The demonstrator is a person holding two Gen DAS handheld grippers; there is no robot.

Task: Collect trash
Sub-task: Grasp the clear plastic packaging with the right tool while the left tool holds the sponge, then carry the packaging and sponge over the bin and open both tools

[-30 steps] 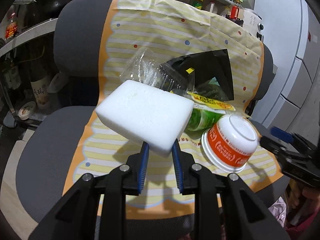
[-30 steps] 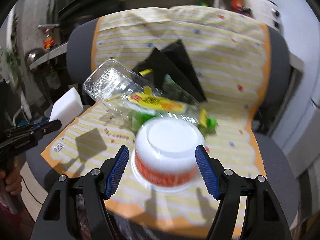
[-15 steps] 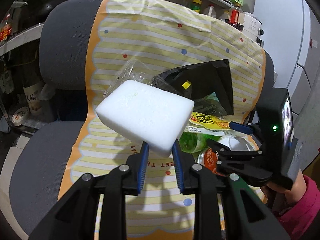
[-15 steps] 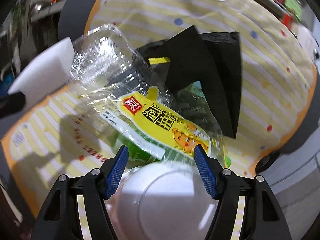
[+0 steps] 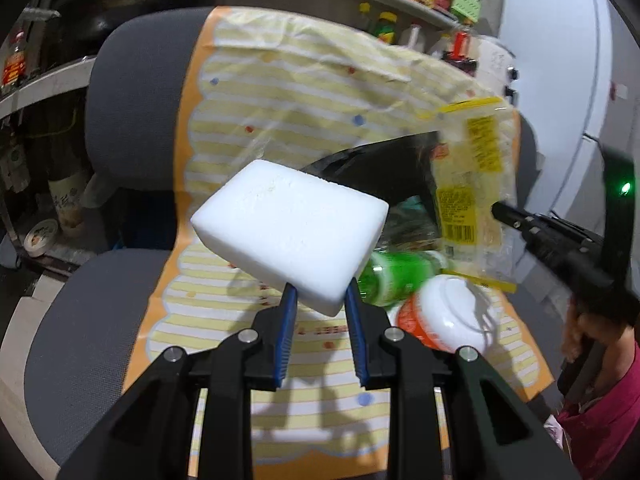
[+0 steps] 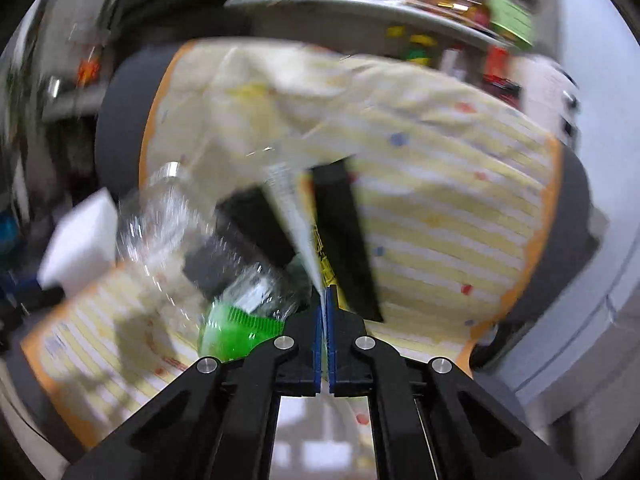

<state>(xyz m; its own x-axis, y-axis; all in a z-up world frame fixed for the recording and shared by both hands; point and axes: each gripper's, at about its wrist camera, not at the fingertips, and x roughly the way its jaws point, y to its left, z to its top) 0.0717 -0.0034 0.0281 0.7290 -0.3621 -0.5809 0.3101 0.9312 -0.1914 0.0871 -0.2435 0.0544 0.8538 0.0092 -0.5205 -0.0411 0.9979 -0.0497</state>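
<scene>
Both grippers held trash above the chair.

The left gripper (image 5: 320, 298) pinched a white, grainy foam block (image 5: 290, 236) by its corner, aloft over the striped sheet (image 5: 280, 92). The right gripper (image 6: 323, 300) had clamped a thin, clear, yellow-printed wrapper (image 5: 472, 196), lifted above the orange-and-white bowl (image 5: 444, 316) and green bottle (image 5: 396, 276).

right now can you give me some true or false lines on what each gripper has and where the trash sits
1. The left gripper is clamped on a white foam block. True.
2. The right gripper is wide open over the bowl. False: it is shut on a clear yellow-printed wrapper.
3. The upturned white and orange bowl sits on the chair's striped sheet. True.
4. The green bottle stands upright on a shelf. False: it lies beside the bowl.
</scene>
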